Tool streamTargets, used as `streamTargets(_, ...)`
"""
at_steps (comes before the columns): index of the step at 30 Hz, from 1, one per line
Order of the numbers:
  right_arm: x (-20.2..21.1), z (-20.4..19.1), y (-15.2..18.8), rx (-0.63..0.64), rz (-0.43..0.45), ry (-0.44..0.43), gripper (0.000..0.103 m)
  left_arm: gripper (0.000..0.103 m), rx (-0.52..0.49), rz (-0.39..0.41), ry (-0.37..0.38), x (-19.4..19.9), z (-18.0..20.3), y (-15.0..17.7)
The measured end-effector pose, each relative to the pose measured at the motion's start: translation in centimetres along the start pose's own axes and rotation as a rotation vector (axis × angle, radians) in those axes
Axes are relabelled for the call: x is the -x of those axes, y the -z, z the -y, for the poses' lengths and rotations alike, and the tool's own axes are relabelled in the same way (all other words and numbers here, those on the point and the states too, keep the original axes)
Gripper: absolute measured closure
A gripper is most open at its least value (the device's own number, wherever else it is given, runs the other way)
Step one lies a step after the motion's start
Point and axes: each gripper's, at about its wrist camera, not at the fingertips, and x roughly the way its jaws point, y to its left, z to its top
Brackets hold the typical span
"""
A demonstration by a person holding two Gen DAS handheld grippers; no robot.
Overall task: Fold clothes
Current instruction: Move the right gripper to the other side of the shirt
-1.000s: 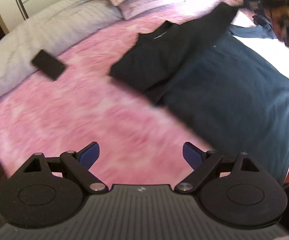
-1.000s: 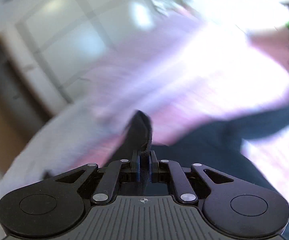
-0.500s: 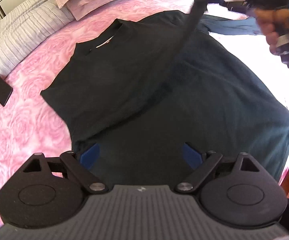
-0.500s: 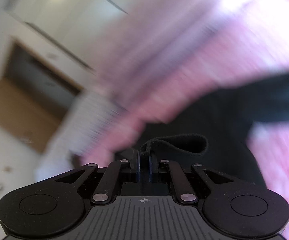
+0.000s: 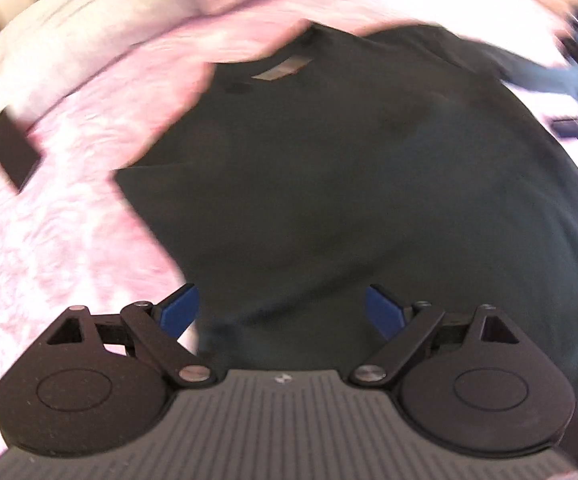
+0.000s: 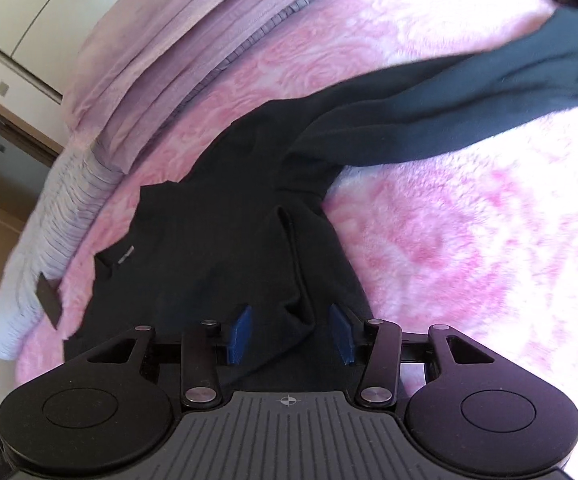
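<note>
Dark fabric fills the left wrist view: a black long-sleeved top lies spread on the pink fleecy bed cover, collar towards the pillows. The left tongs hang low over its lower half with blue pads spread wide apart and nothing between them. A flat black phone-like slab lies on the cover well to the left of the top. The picture is blurred, and the dark shapes at the upper right edge cannot be made out.

From the right wrist view, the right tongs are tipped sideways just above the top, pads parted with a raised fold of cloth lying between them, not pinched. One sleeve stretches away to the upper right across the cover. Pale pink pillows and a grey ribbed blanket line the far side, and the black slab rests near the blanket's edge.
</note>
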Motion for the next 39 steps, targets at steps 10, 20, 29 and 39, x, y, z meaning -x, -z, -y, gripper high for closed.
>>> streamTargets(10,-2.3,-12.3,7.3,0.466,-0.148,-0.229,0.056,0.045,0.141,0.065,-0.079,-6.1,-8.8,-3.6)
streamTargets(20,-13.9,-24.4,16.5,0.755,-0.283,-0.437,0.065,0.044,0.04,0.035,-0.052,-10.4,-14.5,-3.2)
streamTargets(29,-11.3,-21.8,14.8,0.713,-0.277,-0.396,0.064,0.046,0.047,0.051,-0.065,-7.8,-13.8,-3.0)
streamTargets(39,-0.5,-7.2,6.2,0.319,-0.142,-0.056,0.064,0.041,-0.107,0.002,-0.013,-3.0,-5.5,-2.2)
